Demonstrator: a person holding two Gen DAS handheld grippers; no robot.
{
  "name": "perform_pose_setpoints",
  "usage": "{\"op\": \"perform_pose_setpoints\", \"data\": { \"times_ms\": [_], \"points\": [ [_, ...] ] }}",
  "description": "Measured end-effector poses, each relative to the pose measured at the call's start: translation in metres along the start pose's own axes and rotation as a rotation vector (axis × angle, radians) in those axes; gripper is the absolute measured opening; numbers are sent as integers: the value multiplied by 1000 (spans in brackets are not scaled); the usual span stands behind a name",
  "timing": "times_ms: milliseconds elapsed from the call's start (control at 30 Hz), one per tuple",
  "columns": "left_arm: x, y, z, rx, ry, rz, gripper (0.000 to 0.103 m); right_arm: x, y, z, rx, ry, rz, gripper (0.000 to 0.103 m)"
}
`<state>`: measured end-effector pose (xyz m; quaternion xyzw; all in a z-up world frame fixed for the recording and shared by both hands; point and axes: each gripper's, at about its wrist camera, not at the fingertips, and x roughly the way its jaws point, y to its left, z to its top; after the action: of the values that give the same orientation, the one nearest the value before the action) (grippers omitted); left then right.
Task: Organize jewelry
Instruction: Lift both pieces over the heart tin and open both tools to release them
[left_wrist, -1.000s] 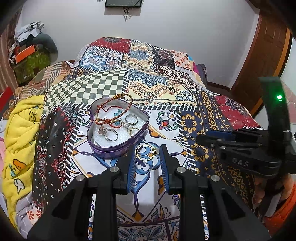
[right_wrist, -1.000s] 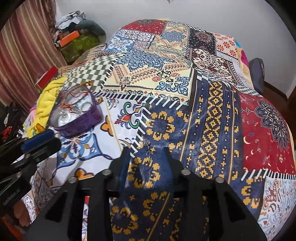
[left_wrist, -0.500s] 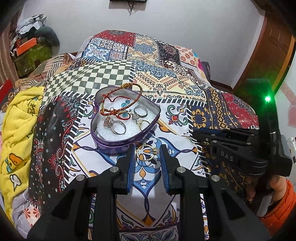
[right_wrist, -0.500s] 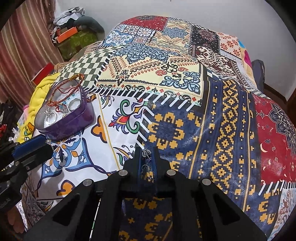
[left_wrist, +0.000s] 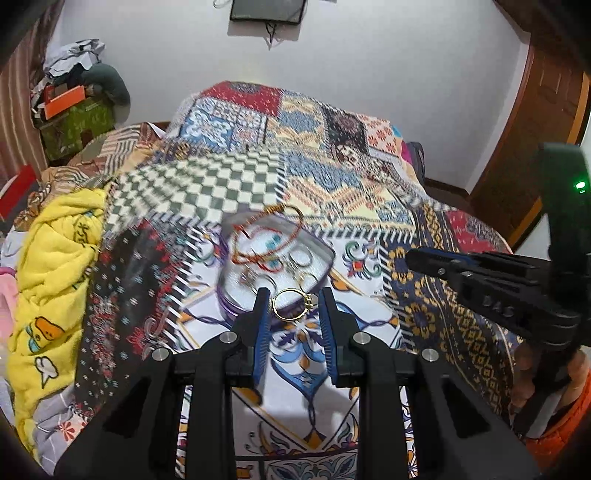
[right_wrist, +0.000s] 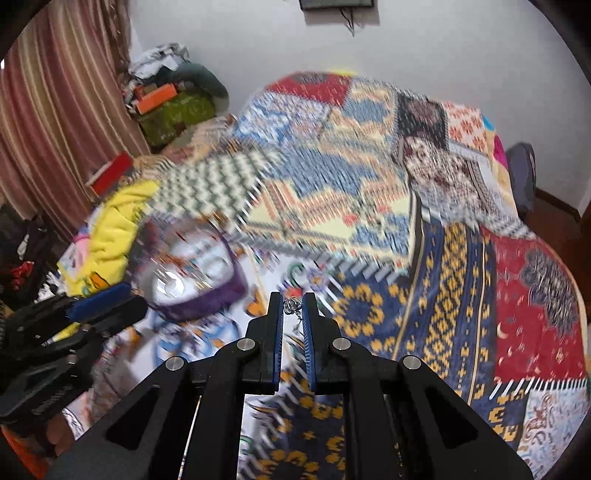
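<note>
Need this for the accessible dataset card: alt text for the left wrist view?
The left gripper holds a gold ring between its blue-padded fingers over a patchwork bedspread. Just beyond sits a purple heart-shaped tin with bracelets and rings; the right gripper reaches in from the right.

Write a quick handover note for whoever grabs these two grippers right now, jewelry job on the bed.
Left gripper: shut on a gold ring, held just in front of the purple tin.
Right gripper: shut on a small silver piece, too small to identify, lifted off the bedspread.
Done: the tin already holds the red and gold bangles and several rings.
Left: drop both held pieces into the tin. No other loose jewelry is visible, though both views are blurred.
</note>
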<state>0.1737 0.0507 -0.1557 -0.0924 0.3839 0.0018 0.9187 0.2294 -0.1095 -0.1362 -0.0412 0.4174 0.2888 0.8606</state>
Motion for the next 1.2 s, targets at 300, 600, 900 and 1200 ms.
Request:
{"op": "perform_pose_setpoints", "data": {
  "times_ms": [300,600,900,1200],
  "points": [
    [-21,16,16,-17,-68,31,25,-16,29,26,-44,-88,58,9],
    [-20,26,20,-27,-79,43,25,-11,54,39,-62,-110,125,9],
    [2,29,11,-21,-26,31,25,10,69,35,-77,-67,151,9],
    [21,27,7,-5,18,11,25,34,56,29,-36,-9,134,9]
  ]
}}
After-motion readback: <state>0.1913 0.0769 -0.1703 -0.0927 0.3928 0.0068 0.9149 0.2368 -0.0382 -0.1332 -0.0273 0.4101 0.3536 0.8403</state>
